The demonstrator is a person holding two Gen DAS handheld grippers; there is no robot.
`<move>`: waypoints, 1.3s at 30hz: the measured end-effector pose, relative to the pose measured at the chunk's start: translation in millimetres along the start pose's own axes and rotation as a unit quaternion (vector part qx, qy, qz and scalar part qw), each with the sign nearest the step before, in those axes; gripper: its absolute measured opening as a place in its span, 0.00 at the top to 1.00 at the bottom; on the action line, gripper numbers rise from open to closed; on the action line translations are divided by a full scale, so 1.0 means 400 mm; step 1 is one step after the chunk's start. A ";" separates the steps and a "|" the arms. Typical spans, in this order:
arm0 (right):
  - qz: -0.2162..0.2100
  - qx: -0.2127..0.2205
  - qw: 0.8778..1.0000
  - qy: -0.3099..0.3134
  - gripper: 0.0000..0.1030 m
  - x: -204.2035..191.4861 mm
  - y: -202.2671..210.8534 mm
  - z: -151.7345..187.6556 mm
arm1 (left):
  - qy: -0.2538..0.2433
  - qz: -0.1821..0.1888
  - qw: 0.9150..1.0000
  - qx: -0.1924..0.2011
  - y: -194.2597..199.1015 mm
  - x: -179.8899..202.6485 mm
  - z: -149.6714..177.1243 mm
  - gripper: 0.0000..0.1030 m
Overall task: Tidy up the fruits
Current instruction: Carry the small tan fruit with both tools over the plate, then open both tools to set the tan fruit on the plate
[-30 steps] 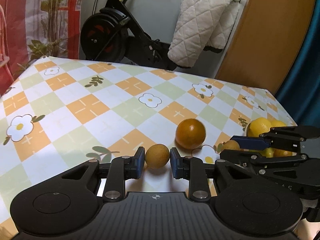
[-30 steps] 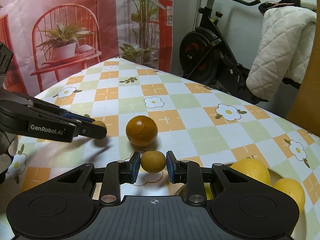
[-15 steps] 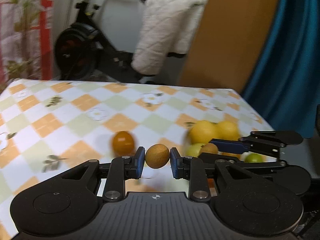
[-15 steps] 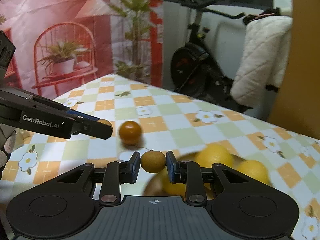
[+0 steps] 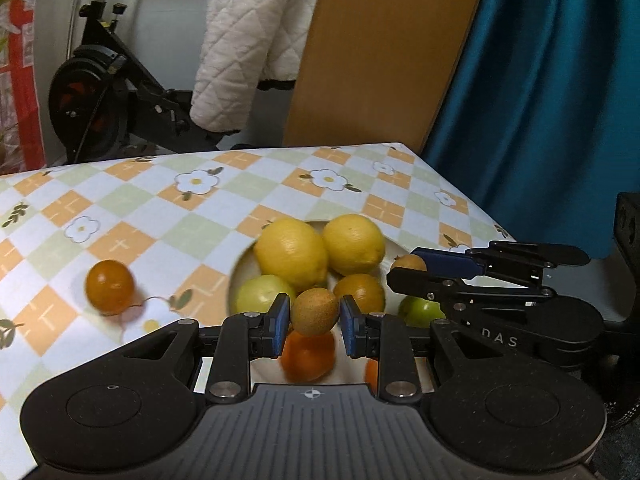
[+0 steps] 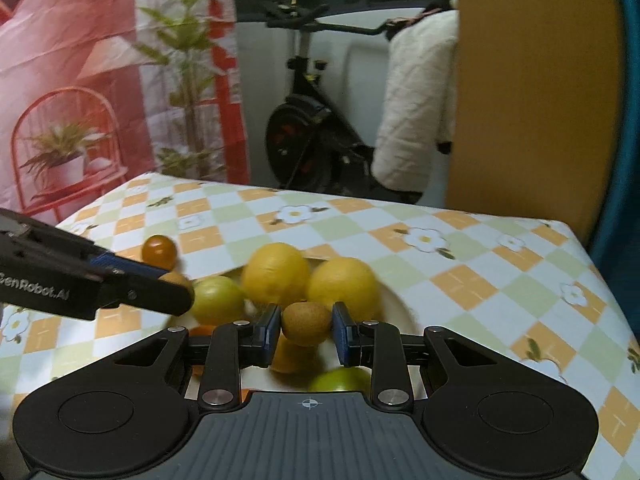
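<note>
Both grippers hang over the white plate (image 5: 240,268): the left gripper (image 5: 313,320) pinches a small brown fruit (image 5: 314,311) above the plate's near side, and the right gripper (image 6: 306,328) pinches its own brown fruit (image 6: 306,323) likewise, so each release point lies straight below the fingers. On the plate I count two lemons (image 5: 292,252), two green fruits and at least two orange ones (partly hidden). One orange (image 5: 110,287) lies on the cloth left of the plate, nearer the left gripper.
</note>
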State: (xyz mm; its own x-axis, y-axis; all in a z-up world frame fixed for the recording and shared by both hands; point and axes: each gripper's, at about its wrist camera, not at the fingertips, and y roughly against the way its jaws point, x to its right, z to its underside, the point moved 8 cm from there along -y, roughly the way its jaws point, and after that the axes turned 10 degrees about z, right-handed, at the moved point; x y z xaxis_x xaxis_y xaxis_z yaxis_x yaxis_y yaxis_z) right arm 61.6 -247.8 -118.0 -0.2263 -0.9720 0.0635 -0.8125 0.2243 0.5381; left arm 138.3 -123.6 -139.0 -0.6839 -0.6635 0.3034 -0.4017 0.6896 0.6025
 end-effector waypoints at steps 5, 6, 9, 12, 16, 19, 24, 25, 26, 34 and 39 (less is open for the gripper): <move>0.010 -0.007 1.000 -0.014 0.75 0.040 -0.022 0.016 | -0.009 -0.005 1.000 -0.012 -0.038 0.014 -0.004 0.72; 0.011 -0.010 1.000 -0.017 0.75 0.046 -0.029 0.020 | -0.011 -0.007 1.000 -0.014 -0.046 0.015 -0.004 0.72; 0.014 -0.015 0.999 -0.026 0.75 0.067 -0.041 0.033 | -0.016 -0.014 1.000 -0.021 -0.066 0.014 -0.003 0.72; 0.012 -0.022 0.999 -0.031 0.75 0.076 -0.056 0.042 | -0.016 -0.018 0.999 -0.027 -0.074 0.009 -0.003 0.72; 0.011 -0.025 0.999 -0.029 0.75 0.077 -0.064 0.046 | -0.017 -0.023 0.999 -0.032 -0.085 0.006 -0.005 0.72; 0.010 -0.026 0.999 -0.030 0.75 0.076 -0.067 0.047 | -0.019 -0.026 0.999 -0.034 -0.086 0.007 -0.008 0.72; 0.012 -0.028 0.999 -0.026 0.75 0.071 -0.068 0.047 | -0.013 -0.026 0.999 -0.034 -0.086 0.002 -0.008 0.72; 0.013 -0.028 0.999 -0.026 0.75 0.071 -0.069 0.047 | -0.013 -0.026 0.999 -0.035 -0.087 0.003 -0.008 0.72; 0.013 -0.029 0.999 -0.027 0.75 0.069 -0.070 0.046 | -0.013 -0.027 0.999 -0.036 -0.088 0.004 -0.009 0.72; 0.021 -0.025 0.999 -0.025 0.68 0.067 -0.055 0.035 | -0.007 -0.029 0.999 -0.024 -0.070 0.004 -0.020 0.70; 0.025 -0.014 0.999 -0.024 0.66 0.064 -0.033 0.017 | -0.009 -0.029 1.000 -0.006 -0.041 0.005 -0.035 0.64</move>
State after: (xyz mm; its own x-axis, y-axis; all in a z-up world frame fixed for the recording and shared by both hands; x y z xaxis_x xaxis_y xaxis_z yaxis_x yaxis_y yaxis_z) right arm 62.9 -275.0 -129.3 -0.2924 -0.9549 0.0518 -0.7840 0.2704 0.5588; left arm 152.0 -140.3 -137.9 -0.6707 -0.6970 0.2538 -0.4337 0.6461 0.6281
